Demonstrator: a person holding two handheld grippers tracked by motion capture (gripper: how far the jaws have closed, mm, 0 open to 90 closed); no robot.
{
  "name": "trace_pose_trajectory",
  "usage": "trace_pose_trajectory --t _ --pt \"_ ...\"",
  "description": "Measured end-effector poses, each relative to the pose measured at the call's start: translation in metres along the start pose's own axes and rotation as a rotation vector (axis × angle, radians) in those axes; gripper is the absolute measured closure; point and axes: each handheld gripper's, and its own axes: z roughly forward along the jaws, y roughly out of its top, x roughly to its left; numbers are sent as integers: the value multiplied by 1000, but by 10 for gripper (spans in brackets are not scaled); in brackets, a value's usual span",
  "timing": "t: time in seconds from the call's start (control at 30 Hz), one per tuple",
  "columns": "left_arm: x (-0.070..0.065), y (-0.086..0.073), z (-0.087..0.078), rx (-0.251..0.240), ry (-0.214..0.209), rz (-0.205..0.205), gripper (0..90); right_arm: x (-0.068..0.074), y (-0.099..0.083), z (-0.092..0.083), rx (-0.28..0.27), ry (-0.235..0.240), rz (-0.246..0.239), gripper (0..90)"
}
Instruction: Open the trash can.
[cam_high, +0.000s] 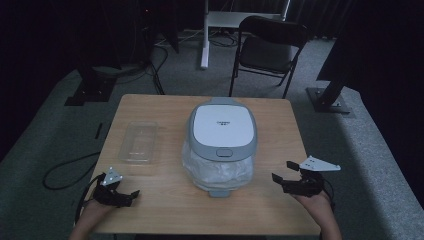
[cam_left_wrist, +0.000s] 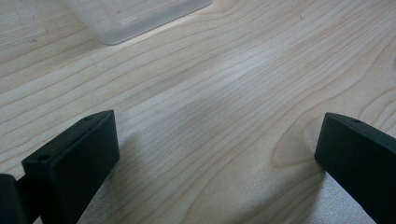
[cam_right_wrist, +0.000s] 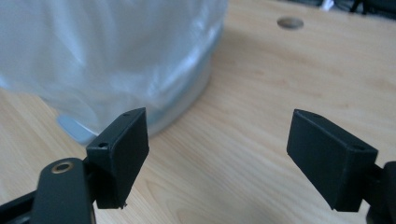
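One lidded bin (cam_high: 222, 145) with a grey and white top stands at the middle of the one wooden table (cam_high: 150, 105), a clear plastic liner bunched around its lower body; in the right gripper view that liner and the bin's grey base (cam_right_wrist: 112, 70) rise just beyond the left jaw, apart from it. One empty clear plastic tray (cam_high: 139, 142) lies to the bin's left, well apart from it, and its near corner (cam_left_wrist: 135, 16) shows at the top of the left gripper view. Two grippers work the near edge. The left gripper (cam_high: 131, 196) sits low by the near left corner, jaws wide with bare wood between them (cam_left_wrist: 217, 154). The right gripper (cam_high: 282, 171) hangs above the near right side, pointing in toward the bin, jaws wide and holding nothing (cam_right_wrist: 217, 140). Open tabletop lies between each gripper and the bin, and along the whole near edge. One dark folding chair (cam_high: 267, 50) stands on the floor beyond the far edge
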Motion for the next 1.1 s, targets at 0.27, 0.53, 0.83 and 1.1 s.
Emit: trace_pose_trajectory --t 0.27,0.53,0.83,1.1 --pt "0 0 0 0 0 0 5 12 30 -18 -96 59 -22 282" --pt "0 0 0 -1 -1 1 5 27 58 -32 -165 96 -68 380" --pt "0 0 0 -1 -1 1 5 39 85 -37 -238 167 -108 470" --pt "0 0 0 0 -1 1 5 49 102 -33 -267 230 -134 633"
